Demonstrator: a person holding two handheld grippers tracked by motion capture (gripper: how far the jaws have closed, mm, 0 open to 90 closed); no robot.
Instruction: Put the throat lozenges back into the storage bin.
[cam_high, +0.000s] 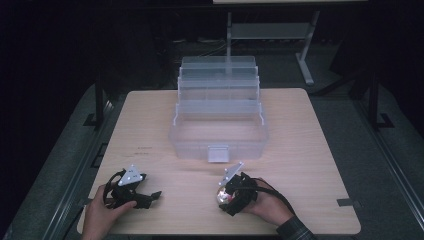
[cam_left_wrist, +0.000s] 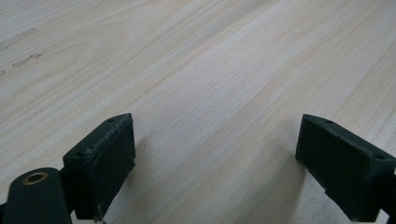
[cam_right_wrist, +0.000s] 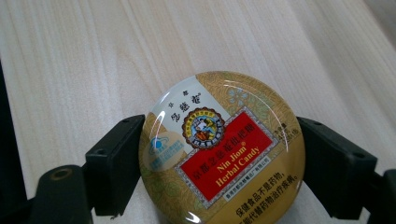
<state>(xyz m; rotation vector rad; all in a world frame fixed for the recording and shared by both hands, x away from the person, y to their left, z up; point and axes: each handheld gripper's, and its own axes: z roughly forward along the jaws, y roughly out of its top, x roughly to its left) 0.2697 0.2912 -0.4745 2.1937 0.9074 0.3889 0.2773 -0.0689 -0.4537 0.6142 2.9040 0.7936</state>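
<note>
Right gripper (cam_right_wrist: 219, 154): jaws clamped on opposite edges of a round candy tin (cam_right_wrist: 222, 149), lid facing the camera, label text slanting; being round, it shows no long axis. It appears to sit low over the table (cam_high: 310, 150). Left gripper (cam_left_wrist: 215, 163): jaws apart, holding nothing.

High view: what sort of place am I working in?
Probably a lab or recording workspace: a lone wooden table under dark surroundings, a clear plastic tiered box on it, and metal desk legs behind.

My right gripper (cam_right_wrist: 219, 163), black, clasps a gold candy tin (cam_right_wrist: 222, 149) with a red label and floral pattern. The worktop (cam_high: 310, 150) is pale wood grain; the far box (cam_high: 218, 125) is clear.
</note>
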